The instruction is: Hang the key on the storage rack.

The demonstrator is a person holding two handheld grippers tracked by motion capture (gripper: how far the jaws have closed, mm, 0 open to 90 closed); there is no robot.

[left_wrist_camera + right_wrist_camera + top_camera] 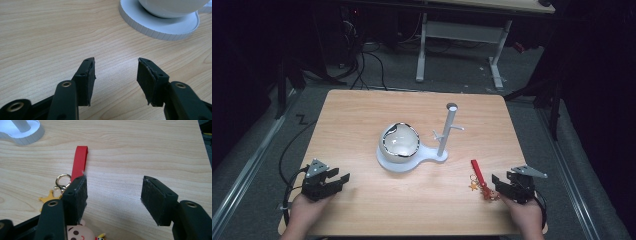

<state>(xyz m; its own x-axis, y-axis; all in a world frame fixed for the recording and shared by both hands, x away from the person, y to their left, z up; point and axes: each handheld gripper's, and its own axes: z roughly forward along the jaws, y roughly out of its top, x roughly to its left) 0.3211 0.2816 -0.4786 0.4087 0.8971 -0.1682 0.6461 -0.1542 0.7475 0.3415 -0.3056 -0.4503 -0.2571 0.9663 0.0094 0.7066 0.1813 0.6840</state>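
Right gripper [113,201], jaws wide and holding nothing, just beside the keychain [79,165] at the table's [362,115] near right: red strap, gold clasp, yellow star, small cartoon figure; left gripper [116,80], jaws wide, empty; farther off, white stand [443,131] with bowl [400,142].
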